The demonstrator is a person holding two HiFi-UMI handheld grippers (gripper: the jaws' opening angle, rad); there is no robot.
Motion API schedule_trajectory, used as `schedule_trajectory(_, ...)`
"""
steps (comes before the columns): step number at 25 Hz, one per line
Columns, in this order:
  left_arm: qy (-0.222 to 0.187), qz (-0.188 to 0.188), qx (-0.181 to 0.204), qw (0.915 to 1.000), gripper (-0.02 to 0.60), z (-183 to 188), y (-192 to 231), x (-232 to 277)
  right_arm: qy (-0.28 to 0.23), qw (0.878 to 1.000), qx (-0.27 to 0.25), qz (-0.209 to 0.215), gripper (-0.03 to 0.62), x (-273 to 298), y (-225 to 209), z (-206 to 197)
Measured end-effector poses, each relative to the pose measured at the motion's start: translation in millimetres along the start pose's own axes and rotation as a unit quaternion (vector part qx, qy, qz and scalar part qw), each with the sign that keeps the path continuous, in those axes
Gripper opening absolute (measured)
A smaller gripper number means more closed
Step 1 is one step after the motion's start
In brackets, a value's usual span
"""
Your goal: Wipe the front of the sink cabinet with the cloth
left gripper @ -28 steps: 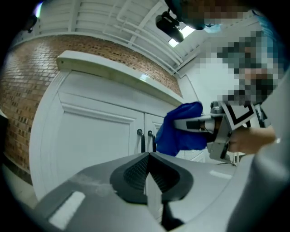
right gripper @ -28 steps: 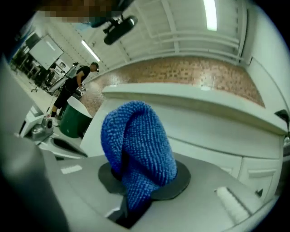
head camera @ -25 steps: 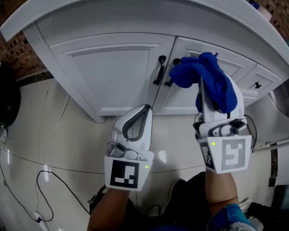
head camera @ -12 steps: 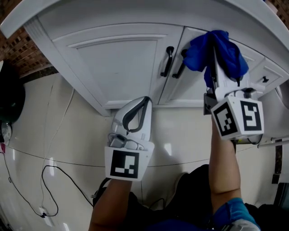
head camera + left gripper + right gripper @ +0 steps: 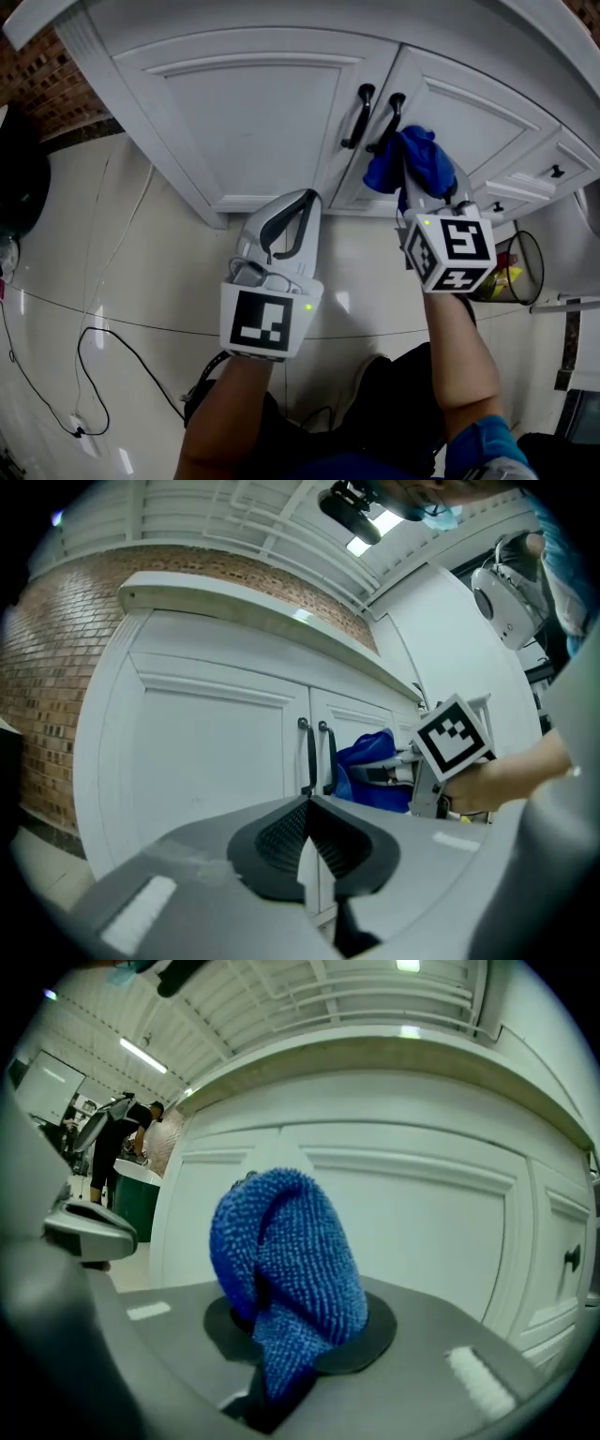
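**Q:** First entry, at the left?
**A:** Left door (image 5: 253,112) of the cabinet (image 5: 141,122). White panel, shut. No cloth is on it, so it is judged not under the wipe right now.

**Q:** Next?
**A:** Left gripper (image 5: 302,199). Its fingers are together with nothing between them. It is held low before the cabinet's base, probably parked there to leave the other hand room.

**Q:** Centre?
**A:** Handles (image 5: 360,114). Two, dark, side by side where the doors meet.

**Q:** And the cloth?
**A:** Cloth (image 5: 422,161). Blue and bunched, held by the right gripper (image 5: 412,178), whose fingers are clamped on its lower folds. A fat wad stands beyond the tips, which would serve as a pad to press with. It sits just right of the handles, at the right door (image 5: 478,117). Whether it actually touches the door cannot be confirmed.

**Q:** Far right?
**A:** Bin (image 5: 518,267). Wire, on the floor, well clear of the work.
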State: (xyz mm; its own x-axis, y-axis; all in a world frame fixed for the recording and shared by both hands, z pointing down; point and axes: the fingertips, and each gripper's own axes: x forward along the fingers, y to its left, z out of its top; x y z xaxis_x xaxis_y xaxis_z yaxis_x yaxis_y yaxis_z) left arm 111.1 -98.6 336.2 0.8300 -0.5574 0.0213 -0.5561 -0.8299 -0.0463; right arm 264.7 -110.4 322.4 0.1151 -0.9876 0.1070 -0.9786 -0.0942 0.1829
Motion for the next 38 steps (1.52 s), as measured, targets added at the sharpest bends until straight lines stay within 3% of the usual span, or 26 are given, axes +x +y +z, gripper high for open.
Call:
schedule_trajectory(5, 0.013, 0.004, -0.032, 0.9994, 0.002, -10, 10, 2, 0.075, 0.997, 0.017, 0.029, 0.064, 9, 16, -57)
schedule_trajectory(11, 0.025, 0.0, -0.032, 0.9992, 0.002, -18, 11, 5, 0.166, 0.984, 0.033, 0.06, 0.066, 19, 30, -124)
schedule_trajectory(18, 0.023, 0.006, -0.048, 0.9986, 0.002, -21, 15, 8, 0.243, 0.966, 0.029, 0.087, 0.066, 25, 41, -186)
schedule_trajectory(27, 0.038, 0.002, -0.038, 0.9986, 0.002, -30, 18, 7, 0.312, 0.943, 0.043, 0.11, 0.066, 30, 44, -245)
schedule_trajectory(31, 0.046, 0.003, -0.039, 0.9982, 0.002, -36, 20, 5, 0.322, 0.939, 0.038, 0.116, 0.066, 28, 43, -249)
schedule_trajectory(34, 0.046, 0.002, -0.044, 0.998, 0.002, -36, 20, 4, 0.338, 0.931, 0.066, 0.119, 0.066, 15, 42, -229)
schedule_trajectory(36, 0.041, 0.001, -0.044, 0.9982, 0.002, -32, 20, 4, 0.306, 0.94, 0.081, 0.128, 0.066, 8, 44, -186)
schedule_trajectory(38, 0.029, 0.005, -0.041, 0.9987, 0.002, -24, 21, 5, 0.24, 0.958, 0.063, 0.146, 0.066, 2, 53, -125)
